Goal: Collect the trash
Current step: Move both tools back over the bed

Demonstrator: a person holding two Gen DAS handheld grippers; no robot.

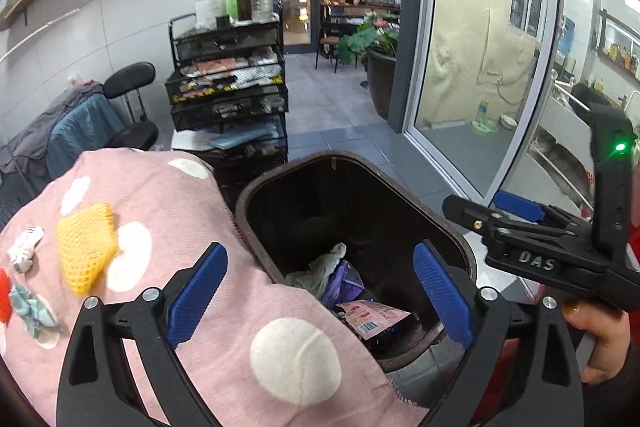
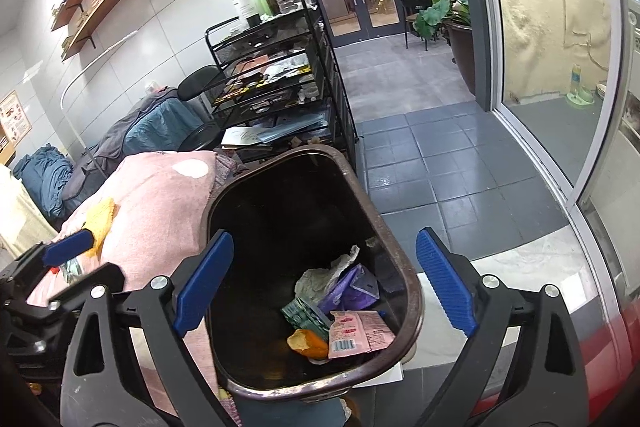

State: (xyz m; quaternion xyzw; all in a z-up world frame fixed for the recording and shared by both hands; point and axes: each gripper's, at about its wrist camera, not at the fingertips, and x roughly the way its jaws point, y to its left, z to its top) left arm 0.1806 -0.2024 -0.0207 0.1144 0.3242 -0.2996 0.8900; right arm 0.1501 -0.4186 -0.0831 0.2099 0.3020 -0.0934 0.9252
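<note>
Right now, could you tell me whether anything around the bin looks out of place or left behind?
Yes: a yellow mesh piece, a crumpled white wrapper and a crumpled teal scrap lie on the pink spotted cloth beside the brown bin, not in it like the other wrappers. Nothing looks spilled on the floor.

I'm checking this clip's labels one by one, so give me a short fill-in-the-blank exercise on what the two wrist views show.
1. The pink wrapper with a barcode lies inside the brown ____.
2. The yellow knitted piece rests on a pink cloth with white ____.
3. Both the left claw and the right claw are ____, holding nothing.
4. The bin stands to the ____ of the pink cloth in both views.

Missing words: bin; dots; open; right
</note>
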